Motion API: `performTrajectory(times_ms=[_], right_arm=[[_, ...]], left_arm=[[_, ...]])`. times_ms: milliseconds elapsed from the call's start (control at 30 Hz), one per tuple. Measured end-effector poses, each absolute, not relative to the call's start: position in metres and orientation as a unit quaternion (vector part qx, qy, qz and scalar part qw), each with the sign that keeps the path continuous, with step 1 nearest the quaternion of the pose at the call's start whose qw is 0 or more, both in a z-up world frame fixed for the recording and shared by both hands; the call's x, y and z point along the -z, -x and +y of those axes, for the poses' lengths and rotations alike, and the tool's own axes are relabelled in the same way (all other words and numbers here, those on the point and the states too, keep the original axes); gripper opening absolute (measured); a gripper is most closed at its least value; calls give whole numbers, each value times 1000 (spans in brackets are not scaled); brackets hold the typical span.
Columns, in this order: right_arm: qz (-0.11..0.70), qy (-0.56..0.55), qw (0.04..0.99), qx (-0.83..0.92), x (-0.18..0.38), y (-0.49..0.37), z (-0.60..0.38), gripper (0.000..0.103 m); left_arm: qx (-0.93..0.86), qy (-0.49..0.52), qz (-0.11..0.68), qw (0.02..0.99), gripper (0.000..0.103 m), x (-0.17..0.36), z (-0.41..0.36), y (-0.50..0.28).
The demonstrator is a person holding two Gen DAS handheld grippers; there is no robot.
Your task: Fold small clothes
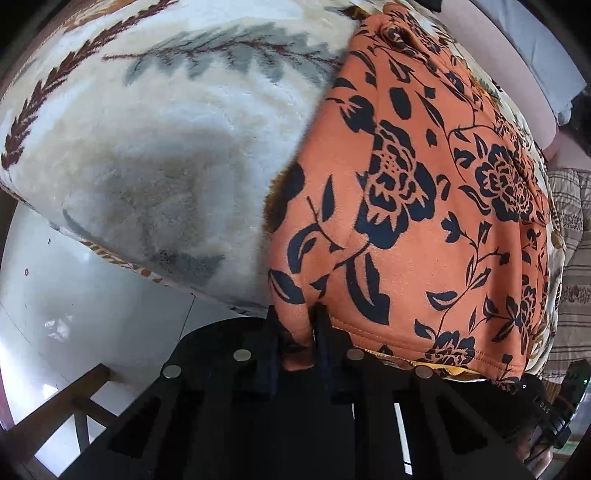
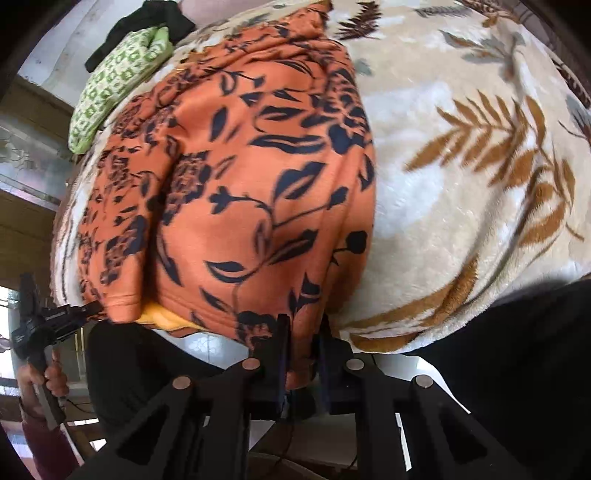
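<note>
An orange garment (image 1: pixel 406 206) with a dark navy flower print lies spread on a cream fleece blanket (image 1: pixel 155 140). In the left wrist view my left gripper (image 1: pixel 297 317) is shut on the garment's near left corner, a fold of orange cloth bunched between its black fingers. The right wrist view shows the same garment (image 2: pixel 251 184), and my right gripper (image 2: pixel 303 325) is shut on its near right corner at the hem. The left gripper (image 2: pixel 77 314) also appears at the garment's other near corner, held by a hand (image 2: pixel 40 380). A yellow lining shows under the hem.
The blanket (image 2: pixel 461 177) has brown and grey leaf prints and drapes over the bed edge. A green-and-white patterned garment (image 2: pixel 114 85) and a black cloth (image 2: pixel 147 22) lie at the far end. White floor tiles (image 1: pixel 74 317) and a wooden frame (image 1: pixel 55 406) lie below.
</note>
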State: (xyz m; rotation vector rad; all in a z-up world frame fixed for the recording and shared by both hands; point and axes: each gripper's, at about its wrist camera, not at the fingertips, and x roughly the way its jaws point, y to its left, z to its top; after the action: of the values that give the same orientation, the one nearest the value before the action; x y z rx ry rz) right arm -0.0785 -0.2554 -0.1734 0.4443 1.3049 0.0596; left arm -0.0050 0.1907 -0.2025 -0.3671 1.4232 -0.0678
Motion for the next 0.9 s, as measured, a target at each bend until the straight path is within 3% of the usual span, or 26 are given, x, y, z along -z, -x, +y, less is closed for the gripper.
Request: performTrajectory(times_ms=[67,100,200,300,367,433,500,567,900], right_arm=[[610,-219,761,-29,173,76,-259,15],[612,-228,757,-30,173,76,-261,15],[611,-265,746,-29,179,72,-276,15],[614,-272,741,-25,183,68,-278,16],[614,-271,740,-28,184,65,-277,16],[607,-276,745,-34,184,64,-274,16],[602,-269,751,-39,180,66,-273,15],[595,-248,763,-43,172,67,-268,7],[497,-294,805,-137,62,51,-279,7]], left_arm=[[27,176,648,741,23,200,194,6],[24,180,646,742,30,199,197,6],[8,184,643,744,64,201,211,4],[22,204,643,738,64,208,214,0],[29,212,640,738,56,211,219,0],[61,230,631,739,22,210,221,0],[56,228,630,741,11,208,219,1],[60,229,625,744,8,203,221,2],[195,289,530,773,7,79,234,-25]])
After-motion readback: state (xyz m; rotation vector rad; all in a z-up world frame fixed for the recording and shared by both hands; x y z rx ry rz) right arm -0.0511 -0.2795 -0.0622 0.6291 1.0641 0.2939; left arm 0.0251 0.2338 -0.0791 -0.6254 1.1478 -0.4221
